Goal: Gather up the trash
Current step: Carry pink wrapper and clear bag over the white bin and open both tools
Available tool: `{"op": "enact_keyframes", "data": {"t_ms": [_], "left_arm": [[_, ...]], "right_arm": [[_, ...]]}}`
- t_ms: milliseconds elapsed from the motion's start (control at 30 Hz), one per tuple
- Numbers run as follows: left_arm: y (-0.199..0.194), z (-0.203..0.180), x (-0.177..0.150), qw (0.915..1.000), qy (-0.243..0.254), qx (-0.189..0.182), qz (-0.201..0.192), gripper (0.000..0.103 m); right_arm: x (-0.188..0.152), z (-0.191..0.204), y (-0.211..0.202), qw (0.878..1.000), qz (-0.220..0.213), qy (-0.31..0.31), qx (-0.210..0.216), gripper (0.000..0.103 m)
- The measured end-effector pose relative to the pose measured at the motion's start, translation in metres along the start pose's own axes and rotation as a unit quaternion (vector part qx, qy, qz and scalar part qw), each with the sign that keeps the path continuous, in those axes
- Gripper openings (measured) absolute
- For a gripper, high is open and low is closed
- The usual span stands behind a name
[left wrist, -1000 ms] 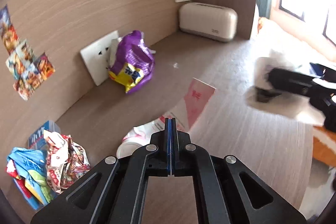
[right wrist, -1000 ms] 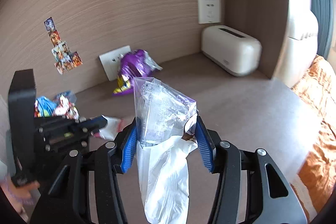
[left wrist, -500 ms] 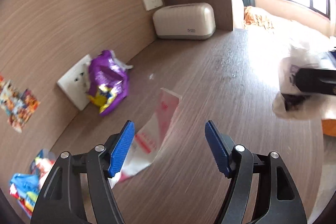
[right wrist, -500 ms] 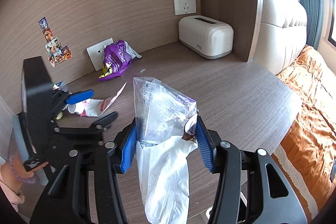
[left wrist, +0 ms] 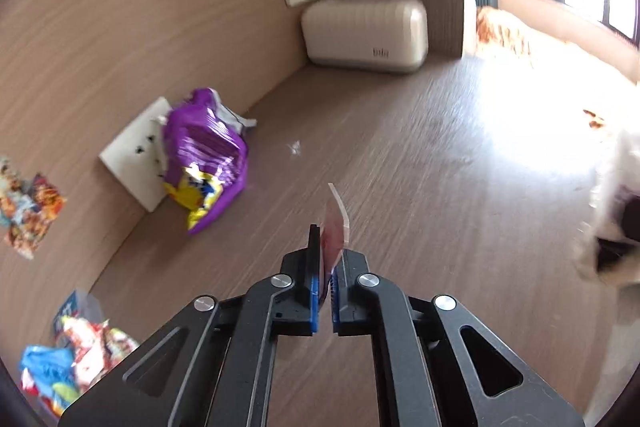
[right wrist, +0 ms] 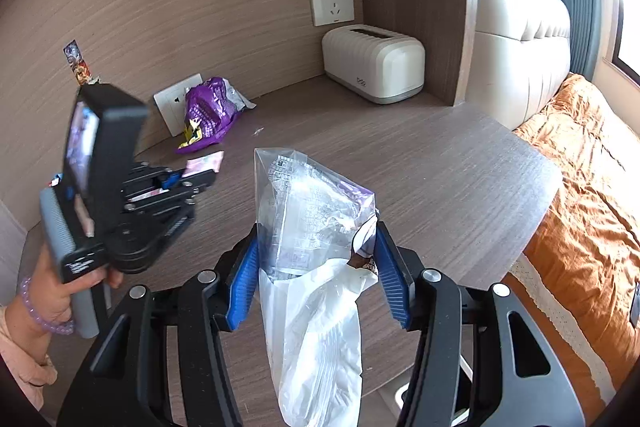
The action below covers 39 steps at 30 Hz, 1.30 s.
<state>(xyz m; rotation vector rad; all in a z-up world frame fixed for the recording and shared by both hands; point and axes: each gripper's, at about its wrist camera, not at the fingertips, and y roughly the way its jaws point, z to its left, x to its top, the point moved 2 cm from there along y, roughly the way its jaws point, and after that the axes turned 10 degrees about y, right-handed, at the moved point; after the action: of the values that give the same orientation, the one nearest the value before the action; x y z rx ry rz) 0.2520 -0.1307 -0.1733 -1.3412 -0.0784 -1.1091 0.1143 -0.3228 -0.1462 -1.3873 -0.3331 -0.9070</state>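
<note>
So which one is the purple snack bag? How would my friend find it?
Start at the cream toaster in the back corner of the wooden table, then follow the wall leftward to a white socket plate leaning against it. The purple snack bag sits right in front of that plate. It is the only purple thing there, crumpled, with a yellow patch at its bottom.

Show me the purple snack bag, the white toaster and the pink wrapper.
purple snack bag (left wrist: 204, 155), left wrist view, crinkled purple middle.
white toaster (right wrist: 374, 65), right wrist view, ribbed side.
pink wrapper (left wrist: 334, 231), left wrist view, strip above the fingers.
</note>
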Motion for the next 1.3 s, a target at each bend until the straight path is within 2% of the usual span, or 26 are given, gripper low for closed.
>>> {"op": "enact_keyframes", "data": {"t_ms": [167, 300, 400, 533, 667, 833, 1000, 1200, 1300], "left_arm": [[-0.047, -0.007, 0.003, 0.9982, -0.033, -0.04, -0.032, 0.002], [-0.083, -0.034, 0.014, 0.9946, -0.038, -0.073, -0.063, 0.002], [-0.103, -0.072, 0.024, 0.9912, -0.029, -0.103, -0.078, 0.002], [-0.11, -0.127, 0.033, 0.9856, -0.012, -0.147, -0.083, 0.002], [-0.112, -0.189, 0.034, 0.9779, 0.023, -0.192, -0.08, 0.002], [-0.103, -0.258, 0.028, 0.9666, 0.066, -0.238, -0.068, 0.003], [-0.08, -0.317, 0.016, 0.9533, 0.1, -0.28, -0.053, 0.002], [-0.032, -0.384, -0.009, 0.9348, 0.147, -0.322, -0.031, 0.003], [0.0, -0.414, -0.027, 0.9271, 0.162, -0.337, -0.019, 0.004]], "right_arm": [[0.002, -0.013, -0.024, 1.0, -0.019, 0.008, -0.004, 0.055], [0.0, -0.03, -0.049, 0.999, -0.034, 0.014, -0.013, 0.055], [-0.004, -0.051, -0.072, 0.998, -0.05, 0.024, -0.026, 0.055], [-0.015, -0.087, -0.103, 0.995, -0.067, 0.046, -0.054, 0.055], [-0.031, -0.127, -0.122, 0.992, -0.067, 0.073, -0.083, 0.055], [-0.056, -0.176, -0.133, 0.987, -0.052, 0.105, -0.109, 0.055], [-0.082, -0.212, -0.127, 0.984, -0.032, 0.127, -0.123, 0.055], [-0.116, -0.251, -0.094, 0.981, -0.008, 0.146, -0.131, 0.055], [-0.141, -0.271, -0.061, 0.978, 0.011, 0.156, -0.135, 0.055]]}}
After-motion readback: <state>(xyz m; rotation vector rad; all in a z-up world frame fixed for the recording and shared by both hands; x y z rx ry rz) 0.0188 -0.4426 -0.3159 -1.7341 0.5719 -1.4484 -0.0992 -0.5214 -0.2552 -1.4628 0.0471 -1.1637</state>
